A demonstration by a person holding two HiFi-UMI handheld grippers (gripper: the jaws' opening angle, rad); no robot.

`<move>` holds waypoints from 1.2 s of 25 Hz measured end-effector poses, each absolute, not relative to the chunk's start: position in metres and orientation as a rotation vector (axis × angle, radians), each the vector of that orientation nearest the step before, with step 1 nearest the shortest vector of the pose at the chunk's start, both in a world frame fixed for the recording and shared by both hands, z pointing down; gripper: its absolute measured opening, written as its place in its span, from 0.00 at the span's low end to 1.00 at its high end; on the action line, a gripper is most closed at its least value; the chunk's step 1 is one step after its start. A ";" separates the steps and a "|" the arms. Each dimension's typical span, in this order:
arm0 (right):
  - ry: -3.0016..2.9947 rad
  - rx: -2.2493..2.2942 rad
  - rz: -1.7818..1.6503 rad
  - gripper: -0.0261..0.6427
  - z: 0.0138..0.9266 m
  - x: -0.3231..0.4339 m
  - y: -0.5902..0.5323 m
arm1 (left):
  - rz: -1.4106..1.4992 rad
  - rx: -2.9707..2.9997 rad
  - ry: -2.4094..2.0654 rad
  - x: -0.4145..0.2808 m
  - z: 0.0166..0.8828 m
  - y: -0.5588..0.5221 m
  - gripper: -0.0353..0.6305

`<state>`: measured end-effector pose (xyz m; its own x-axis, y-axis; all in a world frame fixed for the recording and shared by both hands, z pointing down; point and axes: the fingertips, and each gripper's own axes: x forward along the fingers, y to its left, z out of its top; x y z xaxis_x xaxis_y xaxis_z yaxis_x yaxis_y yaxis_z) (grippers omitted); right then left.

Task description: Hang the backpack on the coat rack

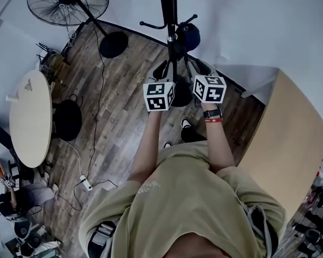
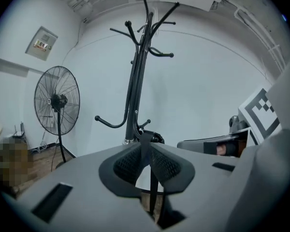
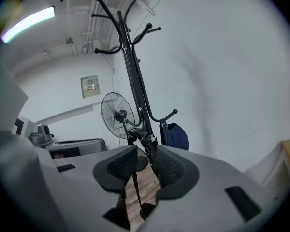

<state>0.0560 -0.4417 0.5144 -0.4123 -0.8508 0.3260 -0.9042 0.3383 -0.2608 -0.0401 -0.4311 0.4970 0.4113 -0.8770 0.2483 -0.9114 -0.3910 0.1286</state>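
Head view finds us facing the coat rack (image 1: 168, 9), both tools raised side by side. The left gripper (image 2: 146, 164) is clamped on a black backpack strap (image 2: 152, 192). The right gripper (image 3: 144, 166) stands wide, and a second strap (image 3: 133, 187) hangs loose between its pads. We judge the right side needs a firm grip first. Then the loop should be lifted level over the free hook (image 2: 111, 126), clear of the navy item (image 3: 175, 135). Only thin black webbing and a buckle show; the backpack's body stays hidden below our tools.
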 end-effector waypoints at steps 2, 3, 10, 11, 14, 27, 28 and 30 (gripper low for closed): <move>-2.464 1.661 0.557 0.22 0.504 0.056 -0.433 | 0.186 2.441 -1.609 -0.047 0.488 -0.422 0.13; -2.460 1.684 0.521 0.22 0.499 0.057 -0.428 | 0.175 2.449 -1.618 -0.050 0.484 -0.418 0.13; -2.457 1.781 0.358 0.15 0.477 0.053 -0.395 | 0.093 2.557 -1.639 -0.059 0.460 -0.384 0.11; -2.457 1.787 0.340 0.14 0.475 0.051 -0.390 | 0.084 2.567 -1.640 -0.061 0.458 -0.380 0.11; -2.456 1.819 0.309 0.10 0.470 0.053 -0.377 | 0.065 2.575 -1.645 -0.064 0.456 -0.370 0.10; -2.443 1.859 0.245 0.06 0.459 0.059 -0.351 | 0.032 2.597 -1.623 -0.072 0.448 -0.350 0.09; -2.444 1.861 0.241 0.06 0.458 0.059 -0.350 | 0.031 2.598 -1.624 -0.073 0.447 -0.350 0.09; -2.445 1.865 0.236 0.06 0.456 0.061 -0.347 | 0.029 2.598 -1.627 -0.075 0.445 -0.348 0.09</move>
<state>0.0608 -0.3474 0.4557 -0.2676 -0.9536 0.1379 -0.9624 0.2576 -0.0864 -0.0754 -0.3483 0.4454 0.4369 -0.8977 0.0566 -0.8992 -0.4342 0.0542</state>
